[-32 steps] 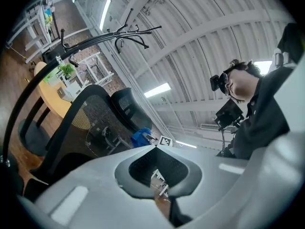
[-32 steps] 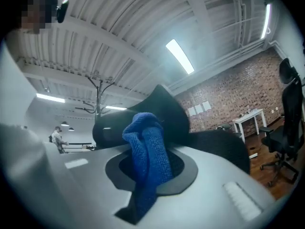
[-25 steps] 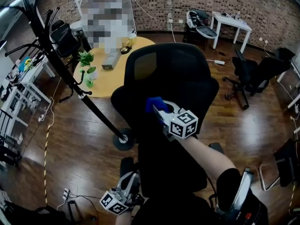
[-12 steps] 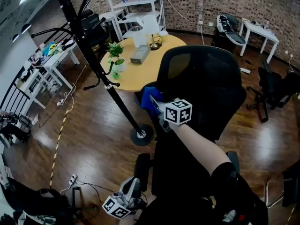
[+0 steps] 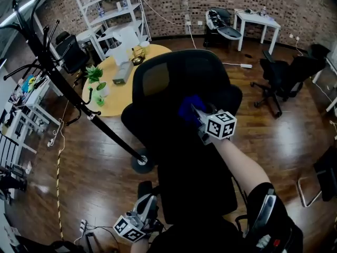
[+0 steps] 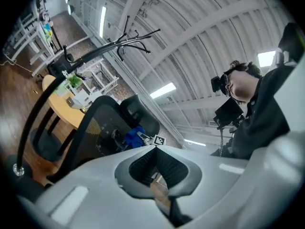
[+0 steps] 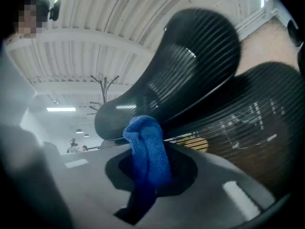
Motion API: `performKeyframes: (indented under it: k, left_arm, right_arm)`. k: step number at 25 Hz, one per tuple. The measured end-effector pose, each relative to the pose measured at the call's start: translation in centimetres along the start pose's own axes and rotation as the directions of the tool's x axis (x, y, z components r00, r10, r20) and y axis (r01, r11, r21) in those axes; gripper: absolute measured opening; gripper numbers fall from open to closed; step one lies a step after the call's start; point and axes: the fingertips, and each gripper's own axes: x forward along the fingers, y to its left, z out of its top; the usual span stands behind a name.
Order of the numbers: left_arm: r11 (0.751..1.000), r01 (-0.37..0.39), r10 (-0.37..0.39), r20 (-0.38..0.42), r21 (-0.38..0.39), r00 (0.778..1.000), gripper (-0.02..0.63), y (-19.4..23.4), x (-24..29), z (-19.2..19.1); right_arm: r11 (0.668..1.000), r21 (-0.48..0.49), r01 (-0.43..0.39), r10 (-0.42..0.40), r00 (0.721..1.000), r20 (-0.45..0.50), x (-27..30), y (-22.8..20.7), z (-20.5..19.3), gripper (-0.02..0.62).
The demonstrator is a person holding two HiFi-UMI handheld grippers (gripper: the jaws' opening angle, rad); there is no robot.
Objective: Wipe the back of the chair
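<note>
A black office chair with a mesh back [image 5: 168,83] fills the middle of the head view, its back facing me. My right gripper [image 5: 196,112] is shut on a blue cloth [image 5: 189,108], which is pressed on the chair back just right of its middle, below the headrest. In the right gripper view the bunched blue cloth [image 7: 147,149] stands between the jaws against the chair's mesh [image 7: 238,118]. My left gripper [image 5: 147,208] hangs low by the chair base, shut with nothing in it. The left gripper view looks up at the chair [image 6: 97,128] and the cloth [image 6: 133,136].
A black coat rack [image 5: 68,86] leans across the left, with its round foot [image 5: 141,162] beside the chair. Behind the chair are a round yellow table [image 5: 113,91] with a plant, white shelves [image 5: 105,9], a white table [image 5: 258,21] and other black chairs [image 5: 284,83].
The right gripper carried the blue cloth to the left edge of the chair back, then back to just right of its middle. The left gripper stayed low.
</note>
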Motion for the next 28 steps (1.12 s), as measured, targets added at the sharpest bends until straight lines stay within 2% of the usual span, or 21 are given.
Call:
performKeyframes:
  k: [2,5,8,13,16,19,21,23,25,28]
  left_arm:
    - [0.999,0.039,-0.039,-0.036,-0.012,0.999,-0.011,-0.2,1.7,-0.9]
    - [0.996,0.087,-0.089,-0.078,-0.028,0.993,-0.011,-1.0,3.6,-2.1]
    - [0.992,0.118,-0.121,-0.108,-0.035,0.987,-0.011,-1.9,4.8,-3.1]
    - [0.990,0.135,-0.137,-0.108,-0.029,0.985,-0.011,-2.8,5.2,-3.4]
    - [0.994,0.108,-0.109,-0.092,-0.015,0.990,-0.011,-3.0,4.0,-3.1]
    - [0.998,0.057,-0.058,-0.068,-0.018,0.996,-0.011,-2.4,2.1,-2.9]
    - [1.000,0.016,-0.017,-0.040,-0.020,0.999,-0.011,-2.2,0.8,-2.5]
    - [1.000,-0.023,0.023,-0.007,-0.016,1.000,-0.011,-2.1,-0.6,-2.0]
    - [0.998,-0.069,0.070,0.026,-0.009,0.997,-0.011,-2.0,-2.4,-1.3]
    - [0.988,-0.152,0.151,0.082,0.004,0.985,-0.011,-1.9,-5.7,-0.2]
  right_arm:
    - [0.995,-0.004,0.102,-0.102,0.994,0.026,-4.0,-5.0,1.8,0.038]
    - [0.970,-0.030,0.241,-0.238,0.969,0.064,-9.6,-10.9,4.8,0.038]
    - [0.958,-0.042,0.284,-0.280,0.957,0.073,-12.3,-13.3,6.3,0.038]
    - [0.952,-0.023,0.307,-0.303,0.948,0.096,-13.2,-12.9,6.6,0.038]
    - [0.975,0.005,0.222,-0.221,0.971,0.090,-12.6,-9.1,4.2,0.038]
    - [0.997,0.025,0.070,-0.071,0.997,0.019,-9.8,-2.9,-0.5,0.038]
    - [0.998,0.042,-0.047,0.048,0.999,-0.023,-6.8,2.0,-3.2,0.038]
    - [0.985,0.045,-0.165,0.168,0.984,-0.065,-3.5,7.2,-5.5,0.038]
    - [0.962,0.050,-0.268,0.272,0.957,-0.101,-0.2,12.2,-7.4,0.038]
    - [0.927,0.066,-0.369,0.375,0.915,-0.149,4.6,18.3,-10.2,0.038]
